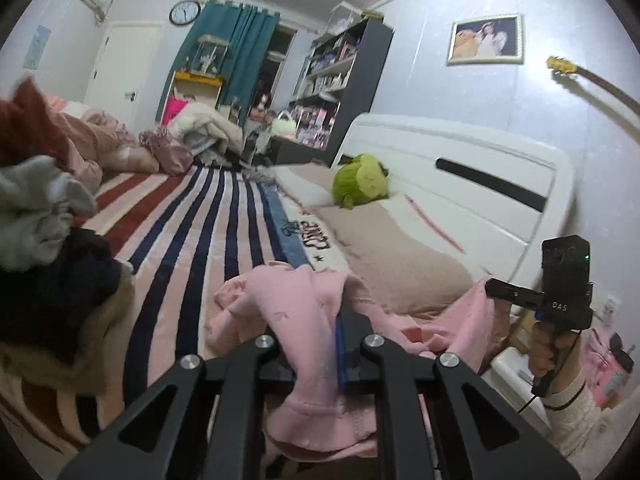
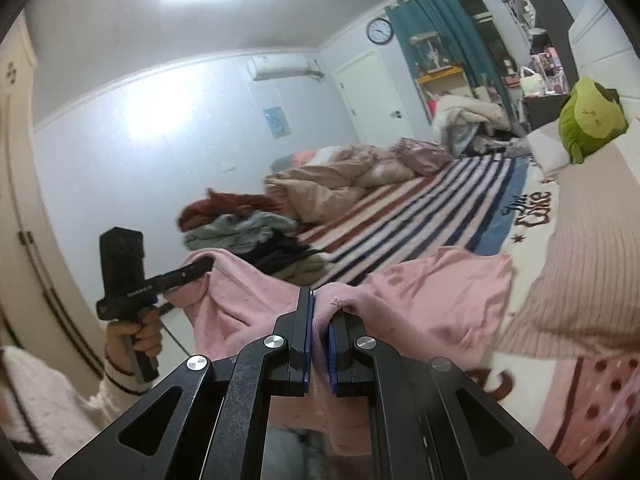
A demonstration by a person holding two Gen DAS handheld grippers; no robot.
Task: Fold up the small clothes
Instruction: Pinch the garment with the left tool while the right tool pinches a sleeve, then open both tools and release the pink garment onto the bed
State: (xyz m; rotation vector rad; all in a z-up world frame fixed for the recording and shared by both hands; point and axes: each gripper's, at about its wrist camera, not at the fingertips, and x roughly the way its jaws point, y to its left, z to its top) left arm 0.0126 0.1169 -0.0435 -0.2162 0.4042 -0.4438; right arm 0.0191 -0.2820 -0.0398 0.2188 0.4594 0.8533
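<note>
Nearest to my left camera is the left gripper (image 1: 340, 344), and its jaws are clamped on a fold of the pink garment (image 1: 304, 320); the cloth bunches between the blue pads and hangs down over the black linkage. In the right camera the right gripper (image 2: 320, 320) is pressed together on another edge of the same pink garment (image 2: 432, 300), with only a thin ridge of cloth between its pads.

The garment is stretched between the two tools and lifted above the striped blanket (image 1: 208, 216) on the bed. It sags in the middle, so I judge it soft, light and limp, something like fleece or a knit, not slippery and not fragile. It will not keep any shape by itself. I think the best places to hold are the hem or the shoulder seams near the corners, where the cloth is thicker; a grip in the middle only makes wrinkles.

Further away, a pile of other clothes (image 2: 240, 232) waits on the blanket, and a green plush toy (image 1: 360, 180) lies by the white headboard (image 1: 480, 184).
</note>
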